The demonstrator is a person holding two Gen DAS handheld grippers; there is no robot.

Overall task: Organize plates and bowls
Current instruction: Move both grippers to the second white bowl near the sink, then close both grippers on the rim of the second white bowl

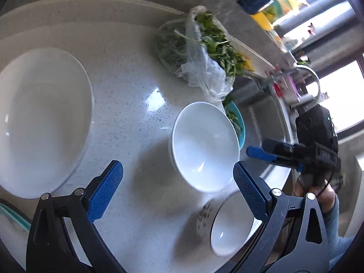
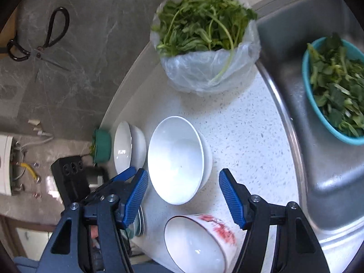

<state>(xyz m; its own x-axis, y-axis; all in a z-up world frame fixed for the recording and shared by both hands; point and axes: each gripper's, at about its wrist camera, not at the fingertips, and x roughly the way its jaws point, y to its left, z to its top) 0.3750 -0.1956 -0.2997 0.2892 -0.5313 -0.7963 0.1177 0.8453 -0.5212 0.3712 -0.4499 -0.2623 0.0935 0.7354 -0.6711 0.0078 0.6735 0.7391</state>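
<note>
A white bowl [image 1: 204, 145] [image 2: 177, 159] stands on the speckled counter, empty. Closer to me sits a small patterned bowl [image 1: 227, 225] [image 2: 200, 243] with red marks on its side. A large white dish [image 1: 45, 120] rests at the left; in the right wrist view it shows as a deep white dish [image 2: 127, 147] beyond the bowl. My left gripper [image 1: 177, 182] is open above the counter, holding nothing, the white bowl just ahead of its right finger. My right gripper [image 2: 184, 193] is open and empty, between the white bowl and the patterned bowl. Each gripper shows in the other's view [image 1: 261, 153] [image 2: 124, 175].
A plastic bag of leafy greens [image 1: 204, 52] [image 2: 204, 41] sits at the back of the counter. The steel sink [image 2: 318, 159] lies to the right, with a teal bowl of greens [image 2: 334, 91] [image 1: 236, 122] in it. A small green pot [image 2: 102, 145] and scissors [image 2: 41, 38] are by the wall.
</note>
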